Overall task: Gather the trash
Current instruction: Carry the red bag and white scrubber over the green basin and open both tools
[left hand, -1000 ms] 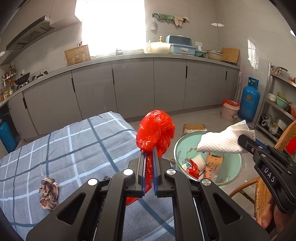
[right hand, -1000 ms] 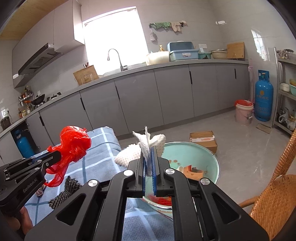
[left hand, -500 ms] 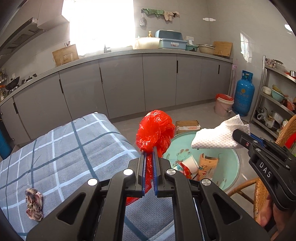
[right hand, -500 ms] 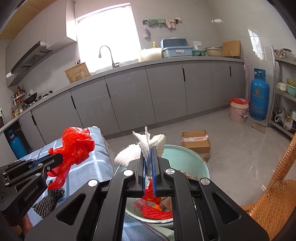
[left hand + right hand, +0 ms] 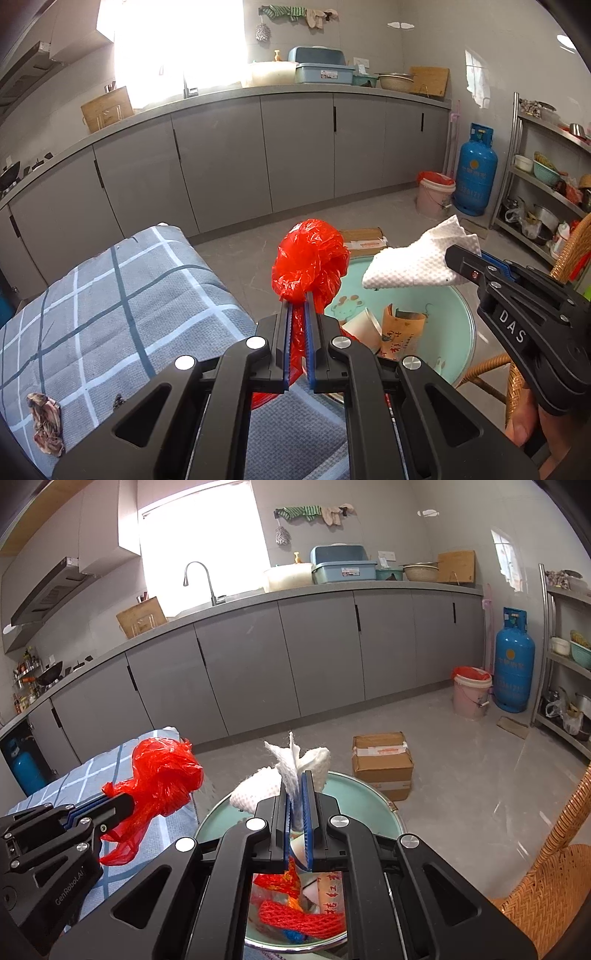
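My left gripper (image 5: 298, 306) is shut on a crumpled red plastic bag (image 5: 309, 261), held near the edge of a mint-green basin (image 5: 456, 332). My right gripper (image 5: 298, 779) is shut on a white paper towel (image 5: 295, 766) and hangs over the same basin (image 5: 354, 797). Inside the basin lie a paper cup (image 5: 360, 326), a brown paper wrapper (image 5: 400, 326) and red netting (image 5: 303, 917). The right gripper (image 5: 456, 258) with the paper towel (image 5: 413, 262) shows at the right of the left wrist view. In the right wrist view the left gripper (image 5: 118, 799) and red bag (image 5: 162, 771) appear at the left.
A grey checked cloth (image 5: 110, 295) covers the table, with a brownish scrap (image 5: 46, 422) near its left edge. A wicker chair (image 5: 546, 893) stands at the right. On the floor beyond are a cardboard box (image 5: 382, 762), a pink bucket (image 5: 471, 692) and a blue gas cylinder (image 5: 513, 664).
Both grippers moved toward the basin, still holding their loads. The basin now sits closer and lower in both views; the table cloth slid left.
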Tool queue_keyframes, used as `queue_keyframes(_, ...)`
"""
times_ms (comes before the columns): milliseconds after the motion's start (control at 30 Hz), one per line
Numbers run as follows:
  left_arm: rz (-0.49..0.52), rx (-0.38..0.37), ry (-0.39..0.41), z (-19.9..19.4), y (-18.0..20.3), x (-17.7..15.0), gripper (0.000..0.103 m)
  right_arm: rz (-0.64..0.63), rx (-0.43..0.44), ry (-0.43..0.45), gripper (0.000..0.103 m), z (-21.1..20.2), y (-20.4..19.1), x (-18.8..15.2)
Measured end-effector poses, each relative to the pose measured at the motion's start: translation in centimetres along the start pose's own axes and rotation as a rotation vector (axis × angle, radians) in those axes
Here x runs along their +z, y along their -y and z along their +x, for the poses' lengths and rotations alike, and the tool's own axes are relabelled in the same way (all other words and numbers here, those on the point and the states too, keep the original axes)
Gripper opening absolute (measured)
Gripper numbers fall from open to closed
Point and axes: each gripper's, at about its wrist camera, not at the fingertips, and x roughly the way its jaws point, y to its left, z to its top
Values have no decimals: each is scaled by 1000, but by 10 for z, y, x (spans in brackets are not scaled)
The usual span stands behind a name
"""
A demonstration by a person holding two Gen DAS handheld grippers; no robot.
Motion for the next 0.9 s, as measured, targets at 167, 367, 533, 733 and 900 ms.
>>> queue_keyframes(167,12,-9,-21,15,8,1,7,-8,-15,-16,8,14,7,2)
queue_keyframes(367,30,-14,-42,29,18,-1,7,2,-30,-40,8,29,18,0)
queue_keyframes(533,40,-29,-55,36,22,-4,11,3,-30,-62,12,37,21,-2)
queue_keyframes(733,46,-30,-51,33,22,-10,55,37,-56,-43,42,33,30,-4)
queue_keyframes(900,47,-28,-54,29,21,-13,61,54,-68,-37,52,26,35,-7)
